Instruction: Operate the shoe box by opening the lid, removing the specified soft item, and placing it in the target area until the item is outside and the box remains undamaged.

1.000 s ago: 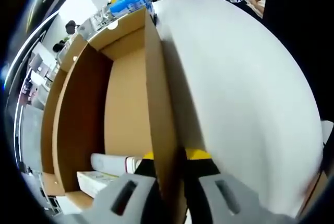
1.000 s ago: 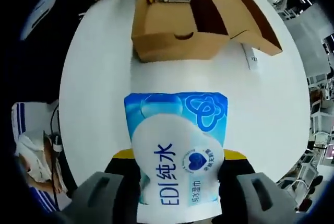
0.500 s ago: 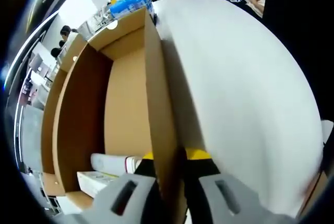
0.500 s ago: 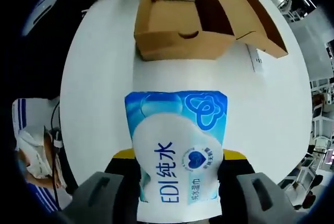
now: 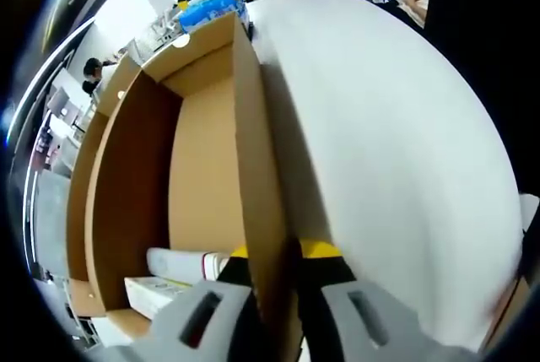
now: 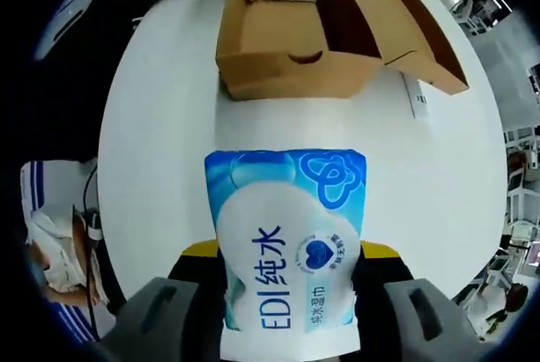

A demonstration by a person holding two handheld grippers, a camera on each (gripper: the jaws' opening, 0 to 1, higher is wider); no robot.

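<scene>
Two gripper cameras facing each other across one open box.
Left gripper view sits close against the box (image 5: 253, 168) wall; right gripper view looks from farther across the bench (image 6: 160, 126) at it.

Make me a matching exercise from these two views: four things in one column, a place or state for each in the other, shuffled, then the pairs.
Things
1. wipes pack
2. shoe box
3. left gripper
4. white packets

States
A. lid open, standing on the table
B. clamped on the box's side wall
C. held in the right gripper, outside the box
D. lying inside the box

Pairs: 1-C, 2-A, 3-B, 4-D
</scene>
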